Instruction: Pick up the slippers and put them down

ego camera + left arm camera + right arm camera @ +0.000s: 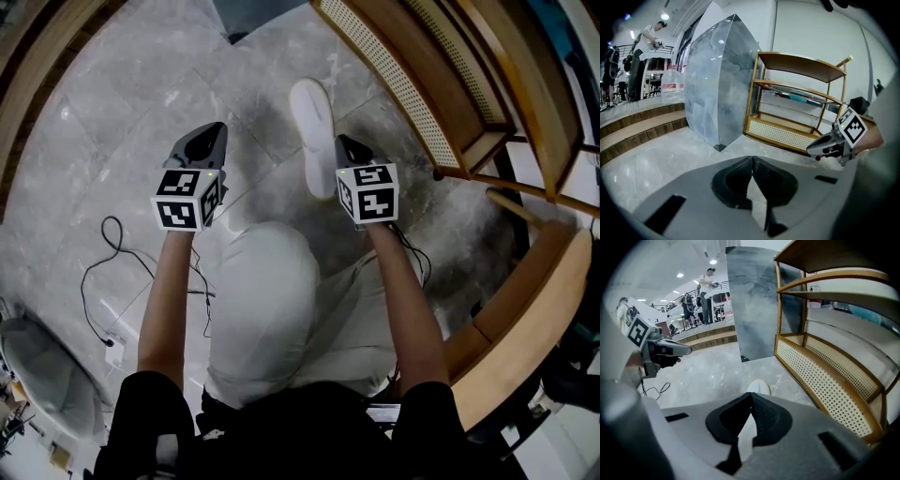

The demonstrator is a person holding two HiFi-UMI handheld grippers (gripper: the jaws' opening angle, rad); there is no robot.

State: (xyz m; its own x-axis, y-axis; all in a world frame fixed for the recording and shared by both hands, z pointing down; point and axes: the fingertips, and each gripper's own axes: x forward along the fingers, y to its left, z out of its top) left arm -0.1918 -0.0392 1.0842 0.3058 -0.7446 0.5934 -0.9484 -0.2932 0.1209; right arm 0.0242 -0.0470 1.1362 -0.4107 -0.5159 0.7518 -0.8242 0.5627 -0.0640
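While I hold both tools above the grey marble floor [131, 103], the left gripper [752, 158] and right gripper [751, 393] each have their jaws pressed together on nothing. The white soft slipper [312, 127] lies on the floor just beyond the right gripper, near the wooden cane-panelled shelf [422, 84].

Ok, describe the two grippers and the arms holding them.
Both the left gripper and right gripper have grey moulded bodies with black ribbed jaw pads. Each carries a white cube printed with black square markers. The arms are bare below short black sleeves; a thin black cable runs beside the right forearm.
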